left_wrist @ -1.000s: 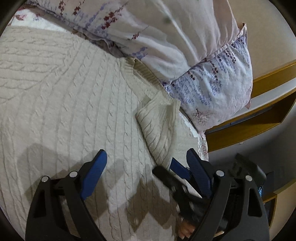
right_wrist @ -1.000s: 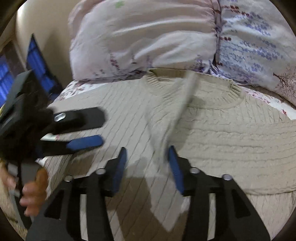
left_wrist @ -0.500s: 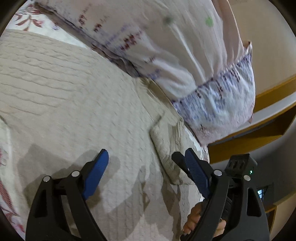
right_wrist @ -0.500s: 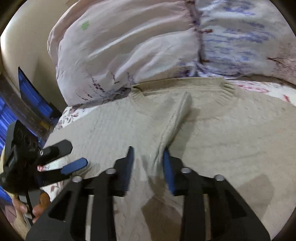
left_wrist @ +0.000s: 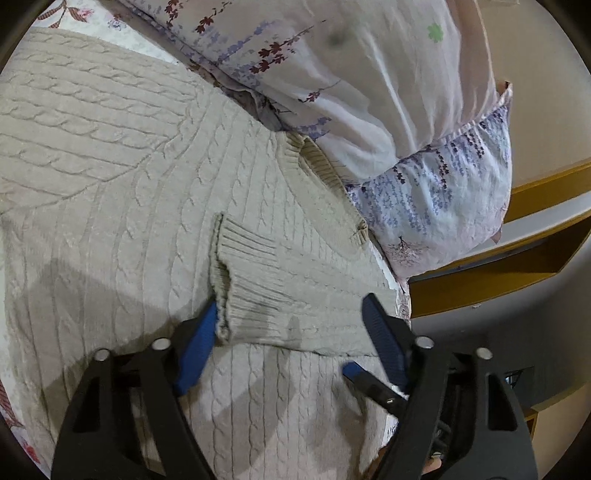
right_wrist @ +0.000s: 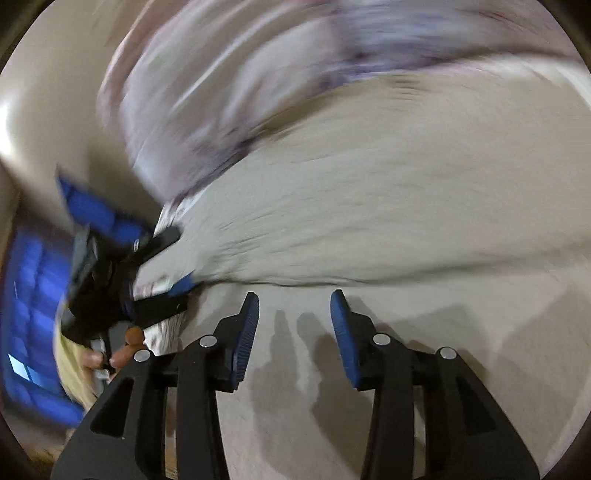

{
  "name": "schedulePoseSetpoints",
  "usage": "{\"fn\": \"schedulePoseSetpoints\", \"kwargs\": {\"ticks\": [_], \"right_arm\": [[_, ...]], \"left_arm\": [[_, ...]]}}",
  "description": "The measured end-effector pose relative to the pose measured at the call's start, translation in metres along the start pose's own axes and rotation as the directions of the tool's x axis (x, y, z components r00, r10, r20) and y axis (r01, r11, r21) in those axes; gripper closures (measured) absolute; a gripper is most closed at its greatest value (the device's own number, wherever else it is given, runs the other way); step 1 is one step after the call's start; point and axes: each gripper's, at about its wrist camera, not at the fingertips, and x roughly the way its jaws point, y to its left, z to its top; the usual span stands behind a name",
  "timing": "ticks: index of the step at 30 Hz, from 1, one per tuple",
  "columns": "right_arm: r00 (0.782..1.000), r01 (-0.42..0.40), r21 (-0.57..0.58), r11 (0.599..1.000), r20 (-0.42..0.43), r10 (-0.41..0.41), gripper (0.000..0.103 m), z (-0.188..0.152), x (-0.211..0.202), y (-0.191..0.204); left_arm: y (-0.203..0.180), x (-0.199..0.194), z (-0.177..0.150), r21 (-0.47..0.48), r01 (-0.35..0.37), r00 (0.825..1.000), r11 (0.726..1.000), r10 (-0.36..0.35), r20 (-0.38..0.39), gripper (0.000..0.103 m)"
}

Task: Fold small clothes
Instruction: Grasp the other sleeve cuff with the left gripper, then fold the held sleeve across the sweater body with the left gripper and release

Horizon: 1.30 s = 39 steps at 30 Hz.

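Observation:
A cream cable-knit sweater lies spread on the bed, neckline toward the pillows. One sleeve is folded across the body, its ribbed cuff pointing left. My left gripper is open, its fingers either side of the folded sleeve, just above it. The right gripper's tip shows at the sweater's right edge. In the blurred right wrist view my right gripper is open and empty over the sweater. The left gripper shows at its left.
Two floral pillows lie along the head of the bed, right behind the neckline. A wooden bed frame or shelf runs on the right beyond the mattress edge. Floral bedsheet shows at the far left.
The sleeve has been laid across the sweater body and let go by the right gripper, which opened and is swinging fast. The left gripper came in over the folded sleeve.

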Motion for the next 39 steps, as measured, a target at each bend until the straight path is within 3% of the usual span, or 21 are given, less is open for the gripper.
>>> {"fn": "schedulePoseSetpoints", "kwargs": {"ticks": [4,6,8,11,13,15,17,21,23,24,25,28,30,32,34,36,39], "right_arm": [[0.983,0.034,0.241,0.97,0.168,-0.076,0.061,-0.002,-0.049,-0.061],[0.961,0.041,0.323,0.946,0.248,-0.126,0.061,-0.001,-0.066,-0.082],[0.934,0.071,0.374,0.925,0.3,-0.193,0.061,0.001,-0.076,-0.093],[0.895,0.127,0.4,0.908,0.348,-0.279,0.066,0.01,-0.08,-0.103],[0.874,0.164,0.397,0.903,0.366,-0.319,0.091,0.014,-0.081,-0.107],[0.848,0.185,0.368,0.911,0.408,-0.337,0.093,0.008,-0.077,-0.097],[0.824,0.24,0.323,0.915,0.43,-0.368,0.093,0.005,-0.074,-0.085],[0.823,0.327,0.32,0.889,0.367,-0.434,0.093,0.006,-0.068,-0.087],[0.823,0.353,0.313,0.882,0.344,-0.451,0.092,0.003,-0.07,-0.088],[0.82,0.365,0.308,0.879,0.34,-0.46,0.09,0.002,-0.071,-0.087],[0.814,0.383,0.304,0.872,0.336,-0.475,0.08,0.0,-0.075,-0.083],[0.78,0.426,0.289,0.857,0.362,-0.51,0.067,-0.009,-0.091,-0.068],[0.762,0.448,0.247,0.859,0.399,-0.511,0.067,-0.011,-0.097,-0.049],[0.781,0.448,0.167,0.878,0.405,-0.476,0.067,-0.007,-0.092,-0.03],[0.844,0.429,0.024,0.903,0.346,-0.41,0.067,0.003,-0.067,-0.003],[0.881,0.418,-0.087,0.904,0.281,-0.38,0.067,0.008,-0.038,0.019],[0.91,0.403,-0.238,0.884,0.204,-0.361,0.067,0.012,0.009,0.051]], "left_arm": [[0.002,0.011,0.005,0.014,-0.035,0.999,0.999,0.036,-0.016,0.06],[-0.002,0.02,0.008,0.065,-0.079,0.996,0.995,0.081,-0.026,0.083],[-0.008,0.029,0.012,0.141,-0.127,0.991,0.982,0.131,-0.024,0.095],[-0.016,0.031,0.023,0.204,-0.169,0.985,0.964,0.169,0.018,0.096],[-0.022,0.025,0.031,0.223,-0.172,0.985,0.959,0.162,0.062,0.096],[-0.03,0.016,0.036,0.273,-0.189,0.979,0.943,0.159,0.129,0.096],[-0.03,0.014,0.034,0.302,-0.232,0.97,0.925,0.196,0.147,0.096],[-0.017,0.029,0.026,0.289,-0.309,0.951,0.906,0.299,0.078,0.095],[-0.017,0.027,0.023,0.303,-0.326,0.945,0.895,0.313,0.092,0.092],[-0.018,0.027,0.022,0.306,-0.333,0.943,0.892,0.321,0.092,0.091],[-0.018,0.024,0.022,0.303,-0.331,0.943,0.894,0.319,0.09,0.09],[-0.017,0.006,0.021,0.289,-0.296,0.955,0.91,0.28,0.095,0.064],[-0.013,-0.017,0.019,0.281,-0.276,0.959,0.919,0.246,0.139,0.049],[-0.007,-0.045,0.019,0.265,-0.269,0.956,0.926,0.224,0.188,0.045],[0.005,-0.076,0.017,0.229,-0.272,0.947,0.935,0.217,0.238,0.044],[0.018,-0.099,0.016,0.184,-0.288,0.934,0.94,0.233,0.272,0.044],[0.047,-0.141,0.014,0.088,-0.317,0.907,0.944,0.274,0.319,0.044]]}}
